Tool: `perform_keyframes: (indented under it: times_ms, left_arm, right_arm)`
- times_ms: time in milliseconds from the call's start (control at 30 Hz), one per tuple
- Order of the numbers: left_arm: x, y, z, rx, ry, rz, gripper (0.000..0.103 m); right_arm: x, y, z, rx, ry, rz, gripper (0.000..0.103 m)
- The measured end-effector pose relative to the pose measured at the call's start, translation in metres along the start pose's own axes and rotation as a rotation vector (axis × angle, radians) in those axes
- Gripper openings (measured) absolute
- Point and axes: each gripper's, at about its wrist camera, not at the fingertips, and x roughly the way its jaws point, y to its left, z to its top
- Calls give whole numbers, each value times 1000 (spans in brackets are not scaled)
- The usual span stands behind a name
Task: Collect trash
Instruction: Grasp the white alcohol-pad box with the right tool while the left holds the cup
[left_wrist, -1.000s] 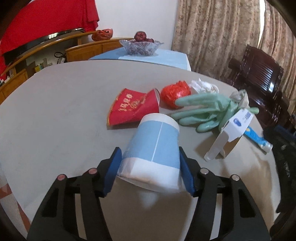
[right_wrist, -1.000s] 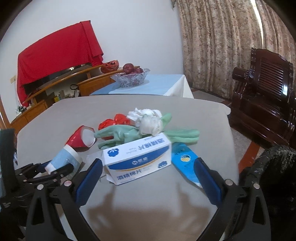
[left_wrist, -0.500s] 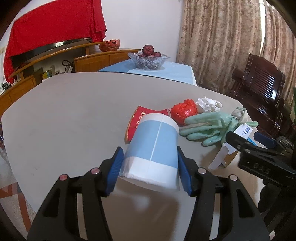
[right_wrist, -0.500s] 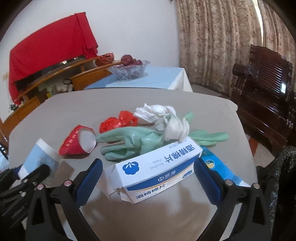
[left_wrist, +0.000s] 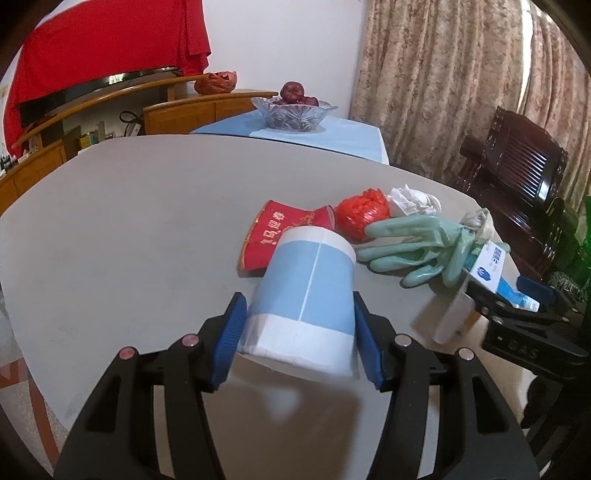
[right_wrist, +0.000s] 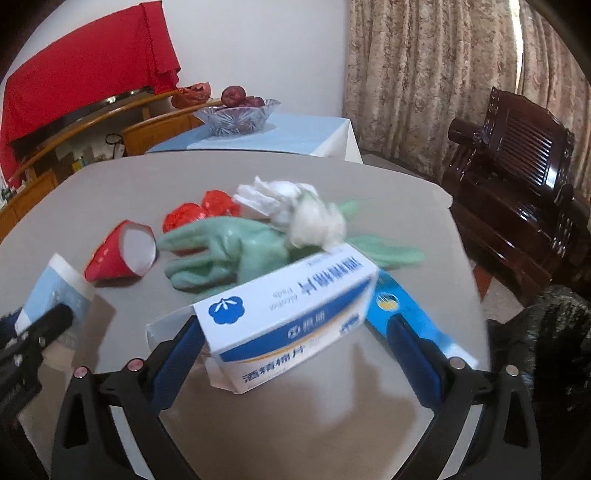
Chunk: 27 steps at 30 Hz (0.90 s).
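My left gripper (left_wrist: 300, 334) is shut on a blue and white paper cup (left_wrist: 304, 295) and holds it above the grey table (left_wrist: 129, 221). My right gripper (right_wrist: 291, 350) has its jaws wide apart around a white and blue box (right_wrist: 291, 317); the box looks tilted and blurred. On the table lie a red paper cup (left_wrist: 280, 230), a red crumpled wrapper (left_wrist: 364, 214), white tissue (left_wrist: 413, 199), green rubber gloves (left_wrist: 417, 240) and a blue packet (right_wrist: 410, 314). The blue and white cup also shows in the right wrist view (right_wrist: 55, 291).
A glass fruit bowl (left_wrist: 293, 110) stands on a blue-clothed table behind. A dark wooden chair (right_wrist: 517, 177) is at the right. A black bag (right_wrist: 554, 350) sits past the table's right edge.
My left gripper has lifted the blue and white cup and pulled back from the pile. My right gripper has moved in around the box, which has tilted.
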Motion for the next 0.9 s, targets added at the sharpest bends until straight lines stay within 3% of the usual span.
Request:
perform_keyframes:
  times_ms: [300,500,600,767,900]
  left_arm:
    - [-4,-19,1,28,-5,-26,55]
    - [-5,-33,-3,49,-5,-50,55]
    - [-6,-34,-3,53,-6,-49,55]
    - [-6,-25,-1,38,-11,-35,55]
    - [-5,-20,0,25,-11,-29,55]
  right_arm:
    - [-37,-44,-10,-12,-10,-51,97]
    - [-50,-54,-11,69,-16,4,97]
    - [-47,-49,-8,125,-26,49,97]
    - [-29,-28,2,120,-47,48,97]
    - [-12,-16,3,80,-19,-7,97]
